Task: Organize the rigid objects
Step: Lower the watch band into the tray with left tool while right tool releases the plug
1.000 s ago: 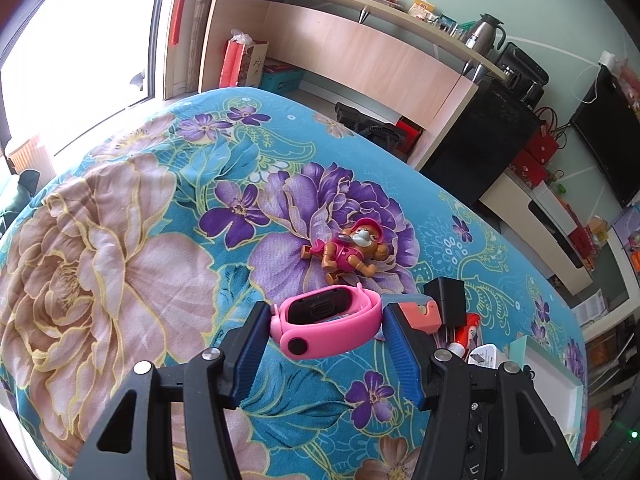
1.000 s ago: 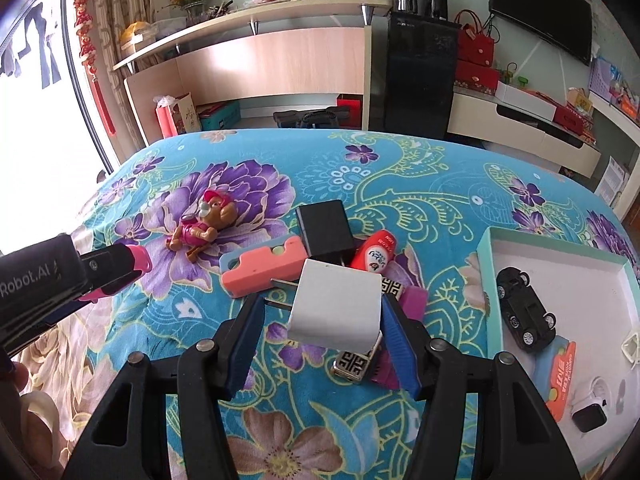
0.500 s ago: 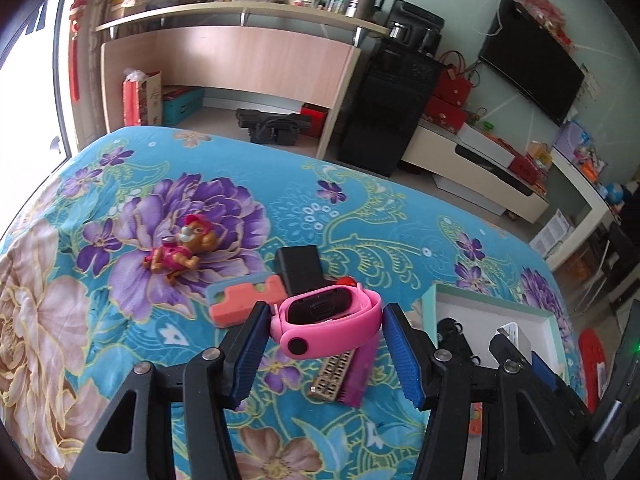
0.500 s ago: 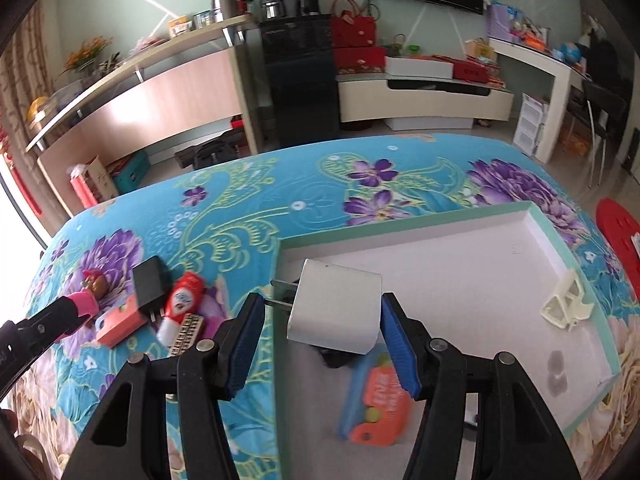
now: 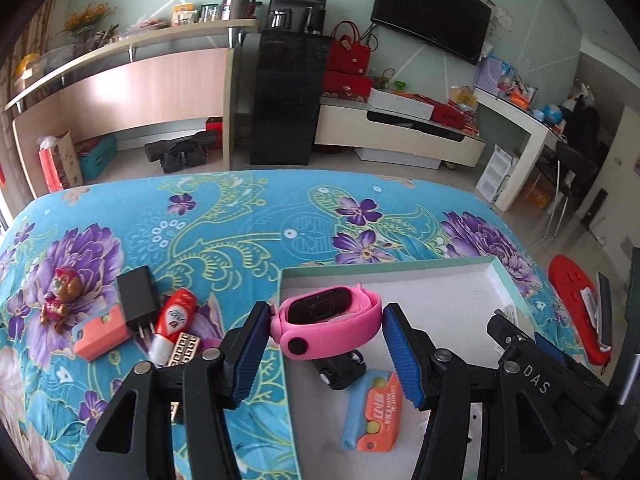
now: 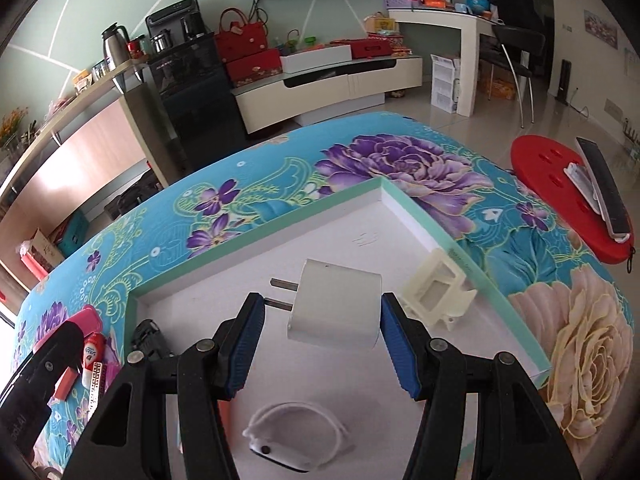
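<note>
Over the shallow white tray with the mint-green rim (image 5: 494, 263), both grippers hang with their loads. Nearest, the left gripper (image 5: 324, 354) is clamped on a pink rubber smartwatch (image 5: 326, 322), its blue pads pressing the strap on each side, above the tray's near left corner. The right gripper (image 6: 322, 338) is clamped on a white cube-shaped plug charger (image 6: 336, 304), prongs pointing left, held over the middle of the tray.

Already lying in the tray are a black toy car (image 5: 340, 368), an orange and blue flat pack (image 5: 374, 414), a white strap watch (image 6: 294, 434) and a cream plastic clip (image 6: 436, 294) against the tray's right wall. So the sorting looks roughly half done: four things in, two about to be set down.

Left of the tray, on the blue flowered cloth (image 5: 240, 220), wait a black plug adapter (image 5: 138, 300), a red and white tube (image 5: 174, 320), a salmon-coloured block (image 5: 102, 334), a patterned gold and black bar (image 5: 184, 354), and farthest from the tray a small toy pup figure (image 5: 60, 296).

Beyond the charger, the far half of the tray floor is bare, giving plenty of room for release; the low rim is the only edge to clear. The near left corner is more crowded: the smartwatch hangs directly above the toy car, so it would likely need shifting farther in before release.
</note>
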### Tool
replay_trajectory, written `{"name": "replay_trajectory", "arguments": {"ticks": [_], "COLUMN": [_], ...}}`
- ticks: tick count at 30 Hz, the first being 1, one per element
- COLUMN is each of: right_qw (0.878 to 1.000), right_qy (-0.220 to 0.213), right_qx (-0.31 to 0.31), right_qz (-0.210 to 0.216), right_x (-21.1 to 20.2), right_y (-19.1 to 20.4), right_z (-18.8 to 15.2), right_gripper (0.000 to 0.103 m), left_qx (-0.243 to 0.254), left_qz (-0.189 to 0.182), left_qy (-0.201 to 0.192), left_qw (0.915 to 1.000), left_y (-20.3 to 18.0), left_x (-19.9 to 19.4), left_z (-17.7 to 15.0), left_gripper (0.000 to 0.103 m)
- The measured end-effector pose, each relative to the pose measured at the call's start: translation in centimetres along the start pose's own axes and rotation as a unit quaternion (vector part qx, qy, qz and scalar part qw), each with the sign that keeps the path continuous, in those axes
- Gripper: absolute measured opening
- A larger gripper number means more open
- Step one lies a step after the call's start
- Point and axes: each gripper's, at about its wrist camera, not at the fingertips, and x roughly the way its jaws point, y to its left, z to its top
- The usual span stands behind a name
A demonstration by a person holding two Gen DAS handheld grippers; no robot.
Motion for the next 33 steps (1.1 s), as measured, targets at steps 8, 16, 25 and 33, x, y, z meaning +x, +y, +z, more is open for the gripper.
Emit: {"name": "replay_trajectory", "arguments": {"ticks": [8, 16, 25, 33], "right_qw": [0.999, 1.0, 1.0, 0.999], "right_qy": [0.013, 0.017, 0.026, 0.037], "right_qx": [0.028, 0.025, 0.003, 0.001], "right_qz": [-0.007, 0.001, 0.005, 0.003], "right_x": [0.5, 0.4, 0.7, 1.0], "right_y": [-2.4, -2.2, -1.2, -1.1], "right_z": [0.3, 0.2, 0.0, -0.1], "right_gripper": [0.061, 0.061, 0.061, 0.061], "left_qx": [0.037, 0.044, 0.047, 0.04], "left_qz": [-0.02, -0.013, -0.004, 0.002], "left_qy": [0.012, 0.018, 0.027, 0.028], "left_qw": [0.999, 0.9988, 0.9985, 0.9988], "left_y": [-3.2, -3.4, -3.3, -2.7], "left_x": [3.0, 3.5, 4.0, 3.9], "left_z": [-1.1, -1.6, -1.9, -1.8], "left_gripper": [0.061, 0.061, 0.062, 0.07]}}
